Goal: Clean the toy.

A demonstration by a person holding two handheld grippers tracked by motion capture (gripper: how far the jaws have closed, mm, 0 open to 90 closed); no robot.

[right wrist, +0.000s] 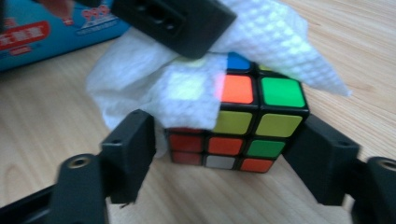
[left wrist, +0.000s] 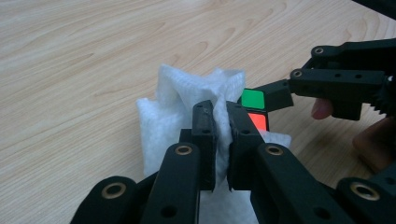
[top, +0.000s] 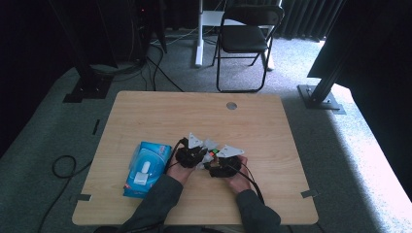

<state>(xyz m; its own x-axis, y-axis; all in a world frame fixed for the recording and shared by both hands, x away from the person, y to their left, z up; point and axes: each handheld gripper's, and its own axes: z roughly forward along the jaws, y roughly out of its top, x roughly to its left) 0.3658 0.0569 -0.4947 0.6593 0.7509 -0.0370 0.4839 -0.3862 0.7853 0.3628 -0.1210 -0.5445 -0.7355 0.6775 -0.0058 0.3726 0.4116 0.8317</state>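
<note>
Puzzle cube (right wrist: 243, 116) sits on the wooden bench (top: 252, 121), near the person's edge and about mid-width. In the right gripper view it stands between the two black jaws of the right hand-held gripper (right wrist: 224, 163); the jaws flank its left and right sides at the lower rows. The right jaw looks to touch the cube's corner; on the left a fold of tissue lies between jaw and cube. Whether the pads press, I cannot tell.

White tissue (left wrist: 187, 93) is draped over the cube's top and its left face, hanging to the bench on that side. Green, orange, yellow and red stickers show where it leaves off.

Left hand-held gripper (left wrist: 222, 140): jaws clenched on a bunched ridge of the tissue, with only the paper between the pads. The cube lies just beyond its tips, a green and an orange sticker peeking out past the tissue. One jaw of the right hand-held gripper reaches in from the right there, touching the cube's green corner.

High view: the two hand-held grippers meet tip to tip, tissue between them. A blue tissue pack (top: 145, 167) lies just beside the left hand (top: 180, 171), apart from the cube. A black folding chair (top: 245, 41) stands on the carpet beyond the bench, well apart.
</note>
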